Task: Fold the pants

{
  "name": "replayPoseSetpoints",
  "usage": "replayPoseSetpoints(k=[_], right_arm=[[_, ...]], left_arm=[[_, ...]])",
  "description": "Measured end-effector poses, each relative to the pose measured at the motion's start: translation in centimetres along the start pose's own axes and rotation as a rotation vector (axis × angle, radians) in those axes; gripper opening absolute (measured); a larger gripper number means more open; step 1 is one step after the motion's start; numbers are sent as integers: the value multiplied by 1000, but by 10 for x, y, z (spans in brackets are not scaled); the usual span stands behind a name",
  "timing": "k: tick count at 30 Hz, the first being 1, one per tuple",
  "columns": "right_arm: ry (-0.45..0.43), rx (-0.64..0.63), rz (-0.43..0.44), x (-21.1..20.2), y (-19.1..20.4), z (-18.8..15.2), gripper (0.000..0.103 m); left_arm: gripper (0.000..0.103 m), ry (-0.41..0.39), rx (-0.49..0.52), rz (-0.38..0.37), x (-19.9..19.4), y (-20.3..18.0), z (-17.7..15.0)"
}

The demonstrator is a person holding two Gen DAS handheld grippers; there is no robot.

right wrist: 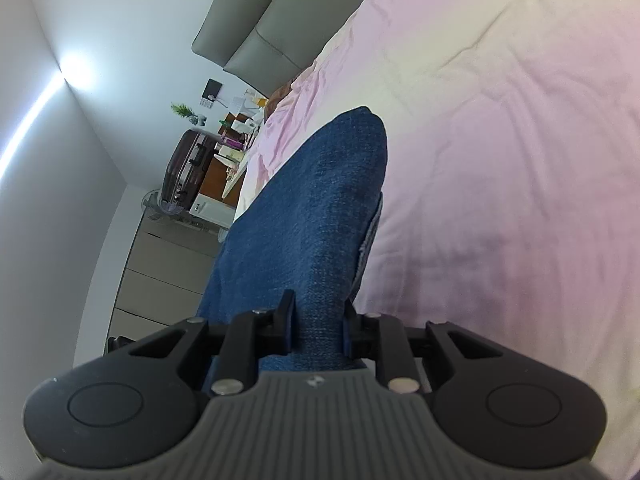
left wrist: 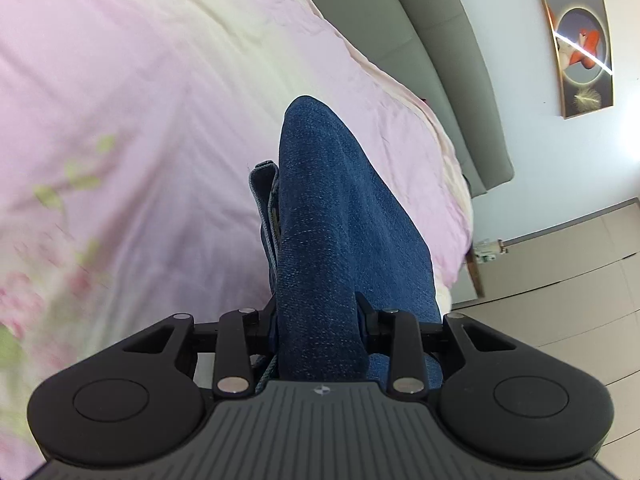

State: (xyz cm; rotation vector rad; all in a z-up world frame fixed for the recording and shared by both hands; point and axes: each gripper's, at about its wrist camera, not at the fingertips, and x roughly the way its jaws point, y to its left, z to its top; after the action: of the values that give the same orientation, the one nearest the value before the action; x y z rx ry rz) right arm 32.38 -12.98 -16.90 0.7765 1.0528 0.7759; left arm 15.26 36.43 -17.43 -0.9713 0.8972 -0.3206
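Wide bed with wrinkled pale pink and cream cotton cover (left wrist: 152, 92), faint flower print at one side, blue denim pants (left wrist: 328, 216) hanging above it

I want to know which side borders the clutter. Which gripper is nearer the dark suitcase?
Right, as far as the views show. The right gripper, clamped on the jeans, faces the suitcase beyond the bed's edge; the left gripper's view shows no suitcase.

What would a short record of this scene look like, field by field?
garment: blue denim pants, bunched and draped forward over both grippers
left gripper: shut on the pants
right gripper: shut on the pants
surface: pink bedsheet, wrinkled
background: grey headboard; framed picture on the wall
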Motion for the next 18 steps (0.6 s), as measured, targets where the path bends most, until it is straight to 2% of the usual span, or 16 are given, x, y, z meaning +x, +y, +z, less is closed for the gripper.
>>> replayPoseSetpoints(k=[5,9,15,18], right_arm=[[32,58,31,60,-4,-6,17],[64,92,20,101,-12,-6,17],[116,84,-22,145,-28,-2,17],[135,67,-42,158,-37,1,17]], left_arm=[[38,18,19,66,-1,19,26],[37,38,13,96,8,44,38],[37,53,-20,91,17,86,36],[43,69,3,112,22,98,31]])
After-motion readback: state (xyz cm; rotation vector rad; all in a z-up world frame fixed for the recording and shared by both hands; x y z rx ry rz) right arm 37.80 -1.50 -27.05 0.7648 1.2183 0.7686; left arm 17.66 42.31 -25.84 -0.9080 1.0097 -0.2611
